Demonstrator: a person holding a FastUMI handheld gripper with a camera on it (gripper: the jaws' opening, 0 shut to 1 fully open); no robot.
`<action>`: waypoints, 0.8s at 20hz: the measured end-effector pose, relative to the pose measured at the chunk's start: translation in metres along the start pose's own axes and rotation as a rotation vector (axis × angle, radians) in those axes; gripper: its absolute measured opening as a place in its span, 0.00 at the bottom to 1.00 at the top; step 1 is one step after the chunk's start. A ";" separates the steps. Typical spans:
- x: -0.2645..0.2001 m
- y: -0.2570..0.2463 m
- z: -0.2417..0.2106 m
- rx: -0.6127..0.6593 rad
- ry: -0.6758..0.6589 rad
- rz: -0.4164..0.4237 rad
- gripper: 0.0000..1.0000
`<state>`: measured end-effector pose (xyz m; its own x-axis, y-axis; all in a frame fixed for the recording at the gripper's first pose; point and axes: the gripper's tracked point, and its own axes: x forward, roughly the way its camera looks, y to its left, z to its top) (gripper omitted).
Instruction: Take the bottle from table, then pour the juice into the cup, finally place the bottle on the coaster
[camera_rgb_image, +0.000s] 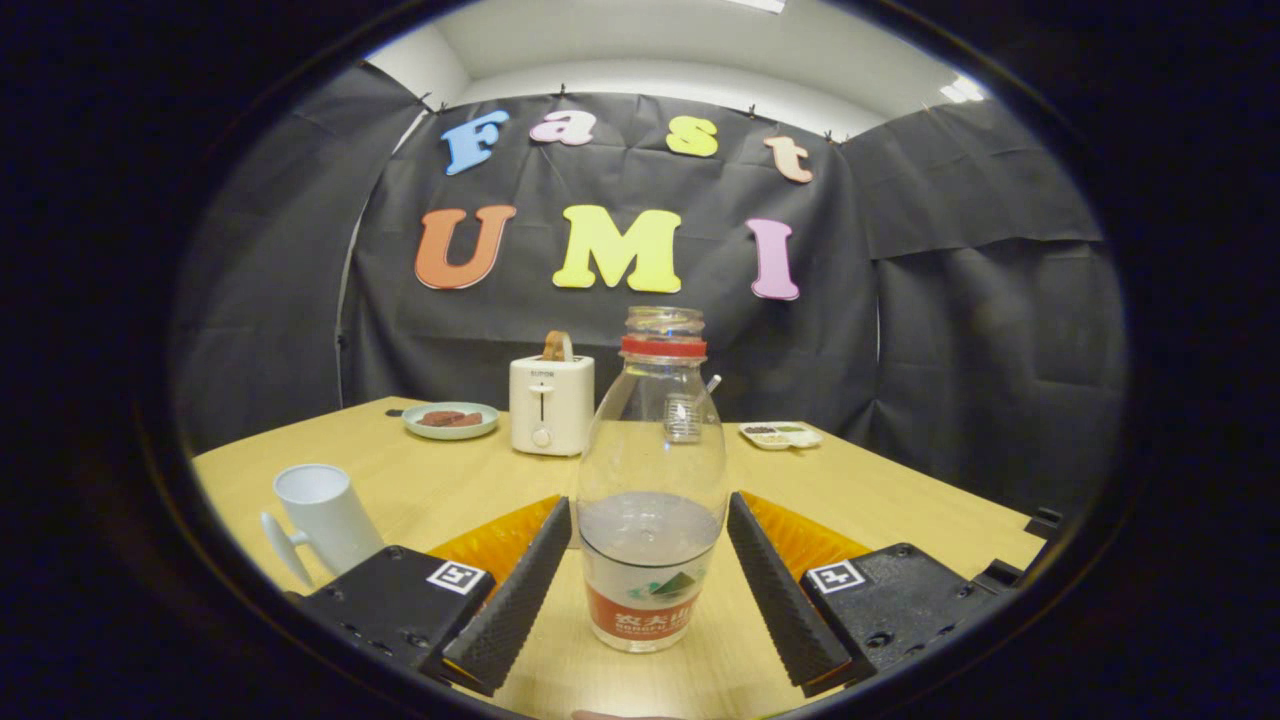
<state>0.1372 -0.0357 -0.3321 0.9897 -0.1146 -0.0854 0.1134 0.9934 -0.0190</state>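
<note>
While bottle (652, 480) stands upright on table (900, 500), dead centre between the fingers, cap off, some clear liquid low inside. Gripper (648, 560) spread wide: a gap on each side of the bottle, neither pad touching, nothing held yet. Long axis vertical, square to the closing line, so looks like a straight squeeze at label height should catch it. Grab step not yet done. White cup (325, 520) off to the left, near the left finger, upright with handle toward the near side. Farther back: toaster (551, 405), plate (450, 420) with something brown on it, small tray (781, 435) behind on the right. Can't pick out a coaster.
</note>
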 end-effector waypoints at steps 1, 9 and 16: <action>0.001 0.000 0.001 -0.005 -0.004 -0.002 1.00; -0.012 -0.018 0.040 -0.138 -0.102 -0.012 0.82; -0.037 -0.030 0.076 -0.412 -0.112 -0.038 0.82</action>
<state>0.1040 -0.0609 -0.2524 0.9914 -0.1268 0.0318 0.1284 0.8991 -0.4184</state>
